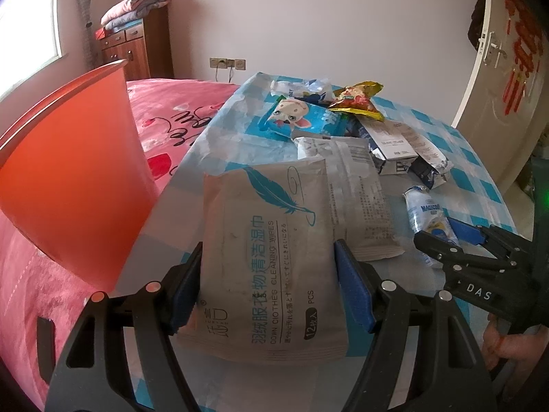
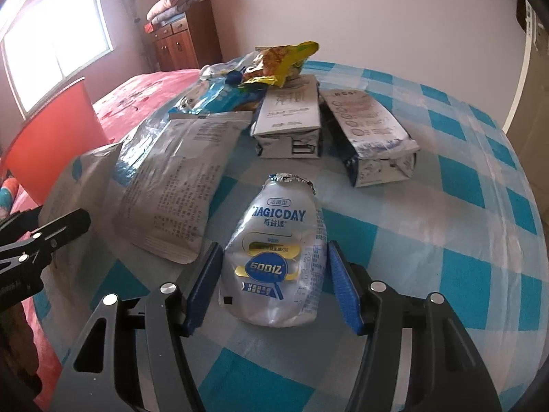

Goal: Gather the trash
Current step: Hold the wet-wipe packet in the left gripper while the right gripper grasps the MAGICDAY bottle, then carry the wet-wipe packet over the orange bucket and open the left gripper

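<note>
We read "DOWN CLOTHES CLEANING WIPES", "OPEN" and "PCS" on the grey wipes pack [image 1: 264, 267], which carries a teal feather drawing. Our left gripper [image 1: 267, 288] has this pack between its blue pads [image 1: 353, 288], and both pads press on its side edges, so it pinches the pack above the checked cloth [image 1: 480, 171].

The crushed bottle [image 2: 278, 254] reads "MAGICDAY" and "600亿". It lies on the cloth between the fingers of our right gripper [image 2: 274, 281], neck pointing away from us. The left pad sits at its edge; a thin gap shows at the right pad [image 2: 343, 288], so the jaws stand spread around it, not yet gripping. The right gripper's body bears "DAS" in the left wrist view.

We count two milk cartons [image 2: 288, 120] side by side beyond the bottle, one silver pouch [image 2: 175, 185] with fine print to its left, one blue cartoon pack [image 1: 295, 116], and one yellow snack bag [image 2: 281, 61] at the far end. One orange bin [image 1: 68, 171] stands tilted at the left, on the pink bed [image 1: 178, 113].
</note>
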### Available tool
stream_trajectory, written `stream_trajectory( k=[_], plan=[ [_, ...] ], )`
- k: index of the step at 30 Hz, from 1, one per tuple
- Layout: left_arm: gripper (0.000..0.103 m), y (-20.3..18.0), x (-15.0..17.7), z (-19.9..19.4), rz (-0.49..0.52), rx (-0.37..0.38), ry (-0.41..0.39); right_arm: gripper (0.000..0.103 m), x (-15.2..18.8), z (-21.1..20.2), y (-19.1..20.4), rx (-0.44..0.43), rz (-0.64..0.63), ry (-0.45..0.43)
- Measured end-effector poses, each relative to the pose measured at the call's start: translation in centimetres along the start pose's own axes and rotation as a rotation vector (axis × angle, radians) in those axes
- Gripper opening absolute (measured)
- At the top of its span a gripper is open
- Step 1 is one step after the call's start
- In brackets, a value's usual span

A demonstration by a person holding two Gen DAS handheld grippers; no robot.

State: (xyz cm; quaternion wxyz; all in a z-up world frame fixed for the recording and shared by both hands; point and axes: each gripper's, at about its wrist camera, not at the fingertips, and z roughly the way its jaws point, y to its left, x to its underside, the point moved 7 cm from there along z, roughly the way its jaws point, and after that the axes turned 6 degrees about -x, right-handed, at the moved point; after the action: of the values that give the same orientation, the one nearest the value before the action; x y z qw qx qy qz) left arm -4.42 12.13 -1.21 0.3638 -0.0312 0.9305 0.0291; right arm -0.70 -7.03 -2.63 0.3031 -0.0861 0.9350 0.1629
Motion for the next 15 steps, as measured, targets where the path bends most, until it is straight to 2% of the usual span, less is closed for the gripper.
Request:
stream_trajectory(
  k=[7, 15],
  plan=[
    [0.073, 0.0, -0.7, -0.9, -0.006, 0.017, -0.026, 0.062, -1.1, -1.9, 0.5, -0.003, 0.0, -0.038],
    [0.073, 0.9, -3.7, -4.1, -0.014, 0.025, -0.121, 0.062, -4.3, -4.3, 3.6, -0.068, -0.034, -0.068]
  ],
)
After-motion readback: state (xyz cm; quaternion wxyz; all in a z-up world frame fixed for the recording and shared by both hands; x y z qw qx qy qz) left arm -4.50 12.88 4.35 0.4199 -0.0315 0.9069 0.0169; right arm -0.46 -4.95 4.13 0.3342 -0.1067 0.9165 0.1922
